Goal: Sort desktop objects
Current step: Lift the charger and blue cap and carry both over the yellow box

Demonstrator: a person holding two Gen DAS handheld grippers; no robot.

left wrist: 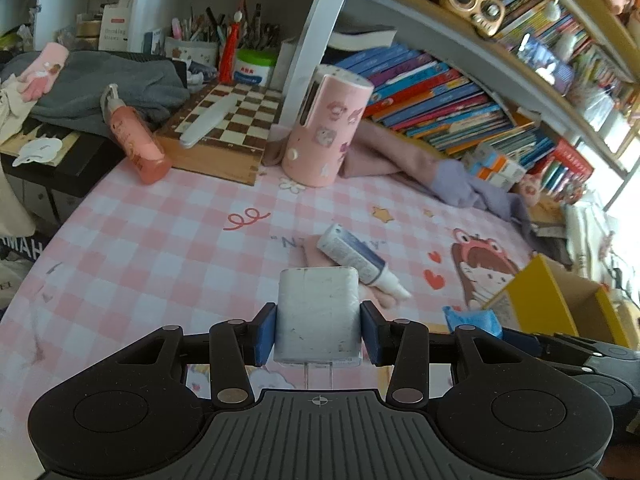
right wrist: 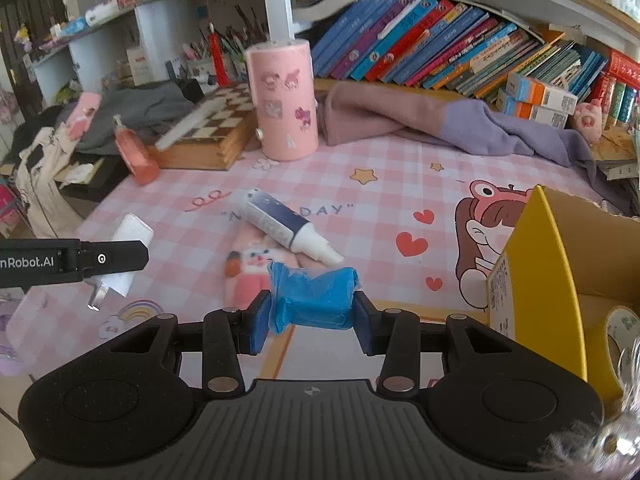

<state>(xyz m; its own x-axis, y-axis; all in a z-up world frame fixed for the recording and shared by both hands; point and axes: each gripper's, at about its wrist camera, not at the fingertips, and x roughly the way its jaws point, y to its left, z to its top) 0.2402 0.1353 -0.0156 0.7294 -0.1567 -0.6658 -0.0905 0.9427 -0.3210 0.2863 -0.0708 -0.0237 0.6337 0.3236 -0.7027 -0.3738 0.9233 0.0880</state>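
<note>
My left gripper [left wrist: 319,330] is shut on a white plug charger [left wrist: 318,312], held above the pink checked desk mat [left wrist: 160,240]; its prongs point back toward the camera. The same charger [right wrist: 126,256] shows at the left of the right wrist view, clamped in the left gripper. My right gripper [right wrist: 310,320] is shut on a crumpled blue packet [right wrist: 314,296], lifted off the mat. A white and navy tube [right wrist: 280,226] lies on a pink plush sock [right wrist: 252,272] in the middle of the mat. The yellow cardboard box [right wrist: 548,280] stands open at the right.
A pink sticker-covered cylinder [right wrist: 284,104] stands at the back, beside a wooden chessboard box [right wrist: 208,136] and an orange pump bottle [right wrist: 134,152]. Folded pink and purple cloths [right wrist: 440,124] lie before a row of books [right wrist: 440,40]. A tape roll [right wrist: 622,336] sits inside the box.
</note>
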